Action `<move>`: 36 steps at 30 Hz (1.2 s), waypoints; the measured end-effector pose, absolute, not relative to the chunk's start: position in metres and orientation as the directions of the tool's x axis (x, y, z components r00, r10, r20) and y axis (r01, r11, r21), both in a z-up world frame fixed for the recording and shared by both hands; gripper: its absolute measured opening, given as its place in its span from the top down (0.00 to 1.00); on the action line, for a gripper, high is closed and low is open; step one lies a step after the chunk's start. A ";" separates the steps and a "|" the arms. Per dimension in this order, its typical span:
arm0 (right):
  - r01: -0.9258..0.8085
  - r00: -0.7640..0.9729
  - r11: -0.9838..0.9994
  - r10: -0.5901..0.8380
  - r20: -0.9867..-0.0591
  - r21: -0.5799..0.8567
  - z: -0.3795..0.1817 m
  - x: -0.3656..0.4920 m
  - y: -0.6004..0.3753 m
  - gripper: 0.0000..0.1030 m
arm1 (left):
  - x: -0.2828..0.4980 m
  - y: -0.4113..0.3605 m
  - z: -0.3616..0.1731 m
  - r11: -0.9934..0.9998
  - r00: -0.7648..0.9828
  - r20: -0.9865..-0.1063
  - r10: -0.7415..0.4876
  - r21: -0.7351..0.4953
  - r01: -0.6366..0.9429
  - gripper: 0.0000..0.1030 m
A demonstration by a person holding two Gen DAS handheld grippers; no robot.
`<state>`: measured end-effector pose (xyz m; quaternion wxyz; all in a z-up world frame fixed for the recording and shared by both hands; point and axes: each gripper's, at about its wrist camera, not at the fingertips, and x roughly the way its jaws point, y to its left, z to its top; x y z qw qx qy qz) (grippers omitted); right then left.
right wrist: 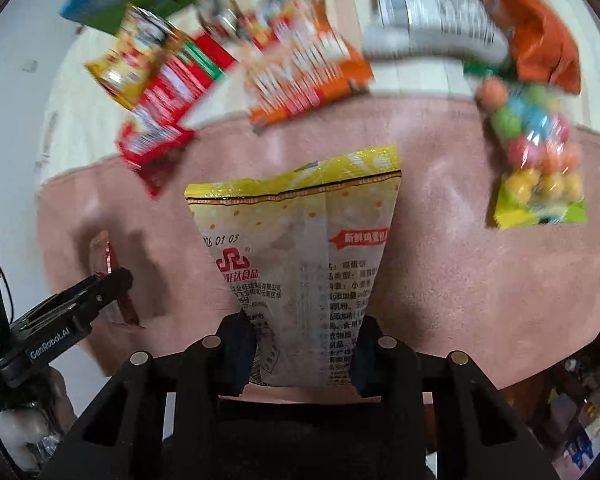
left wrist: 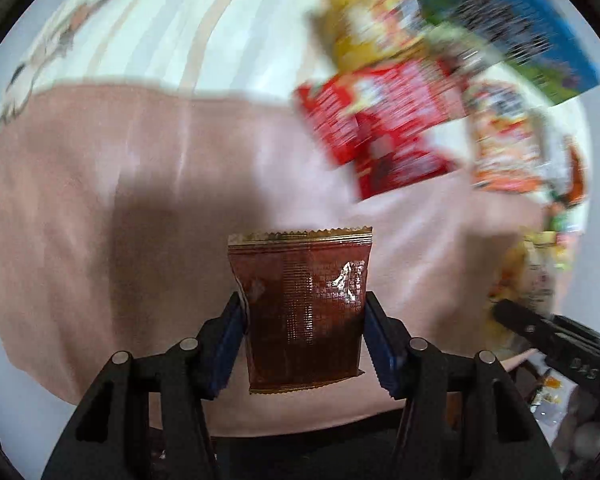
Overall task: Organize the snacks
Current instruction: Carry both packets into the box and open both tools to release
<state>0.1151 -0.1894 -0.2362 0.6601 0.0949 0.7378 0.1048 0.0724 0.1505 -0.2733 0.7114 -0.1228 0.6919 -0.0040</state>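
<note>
My left gripper (left wrist: 304, 312) is shut on a small brown foil snack packet (left wrist: 302, 312) and holds it above the pink mat (left wrist: 100, 200). My right gripper (right wrist: 306, 336) is shut on a yellow-and-white snack bag (right wrist: 300, 264) with printed text, above the same mat (right wrist: 460, 280). The left gripper with its brown packet also shows in the right wrist view (right wrist: 112, 280) at the left. The right gripper's finger (left wrist: 540, 328) and its yellow bag show at the right edge of the left wrist view.
Beyond the mat lie blurred snacks: red packets (left wrist: 380, 132) (right wrist: 164, 120), a yellow bag (right wrist: 128, 68), an orange bag (right wrist: 300, 72), a blue-green box (left wrist: 520, 28), a grey-and-orange bag (right wrist: 460, 12). A bag of coloured balls (right wrist: 536, 160) lies on the mat's right.
</note>
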 end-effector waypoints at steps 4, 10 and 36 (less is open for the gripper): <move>-0.027 -0.033 0.934 0.357 -0.934 0.358 -0.180 0.133 -0.190 0.62 | 0.085 0.140 -0.205 0.959 0.153 -0.958 -0.243 -0.262 -0.112 0.48; -0.087 0.126 0.905 0.425 -0.897 0.417 -0.087 0.197 -0.213 0.62 | 0.162 0.085 -0.112 0.945 0.279 -0.908 -0.313 -0.327 -0.001 0.47; -0.104 0.023 0.965 0.244 -0.970 0.240 -0.166 0.436 -0.182 0.52 | 0.415 0.065 -0.227 0.987 0.034 -0.989 -0.141 -0.143 -0.070 0.45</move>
